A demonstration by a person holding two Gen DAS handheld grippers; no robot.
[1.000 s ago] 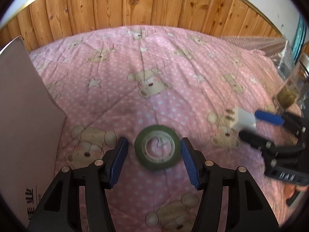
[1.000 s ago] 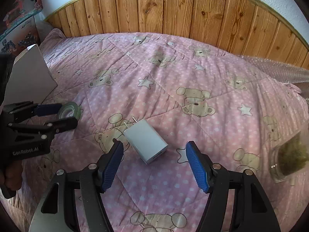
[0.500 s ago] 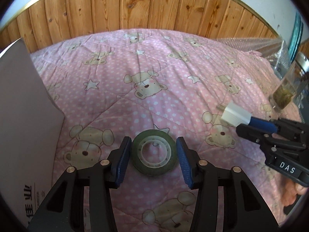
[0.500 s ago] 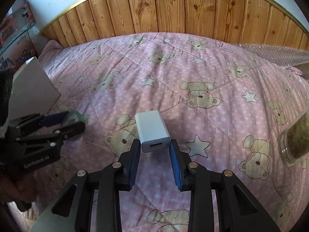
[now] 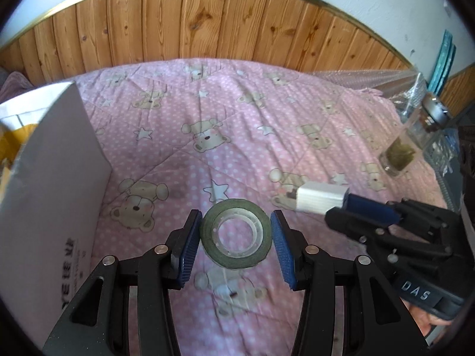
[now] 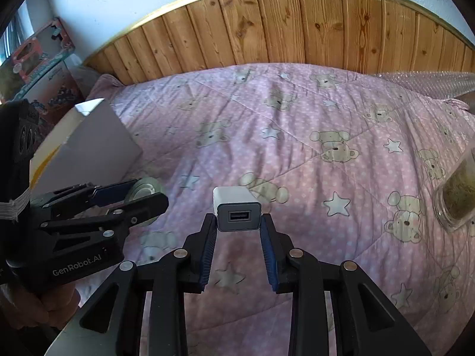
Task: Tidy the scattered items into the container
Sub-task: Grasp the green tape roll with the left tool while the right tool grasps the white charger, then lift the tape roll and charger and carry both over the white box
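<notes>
My left gripper (image 5: 236, 234) is shut on a dark green tape roll (image 5: 236, 233) and holds it just above the pink bear-print quilt (image 5: 237, 124). My right gripper (image 6: 239, 225) is shut on a white USB charger (image 6: 237, 207), also lifted off the quilt; the charger shows in the left wrist view (image 5: 322, 197) at the right. The white cardboard box (image 5: 50, 195) with an open top stands to the left of both grippers and shows in the right wrist view (image 6: 89, 145). The left gripper with the tape roll (image 6: 145, 191) shows at the left of the right wrist view.
A glass jar (image 5: 406, 145) with greenish contents lies on the quilt at the right, also in the right wrist view (image 6: 460, 198). A wooden headboard (image 5: 207, 29) runs along the back. Bubble wrap (image 6: 430, 83) lies at the far right. Toy boxes (image 6: 38, 68) stand beyond the bed's left side.
Both grippers closed from open onto their items. The left took hold of the tape roll, the right took hold of the charger, and both lifted them off the quilt.
</notes>
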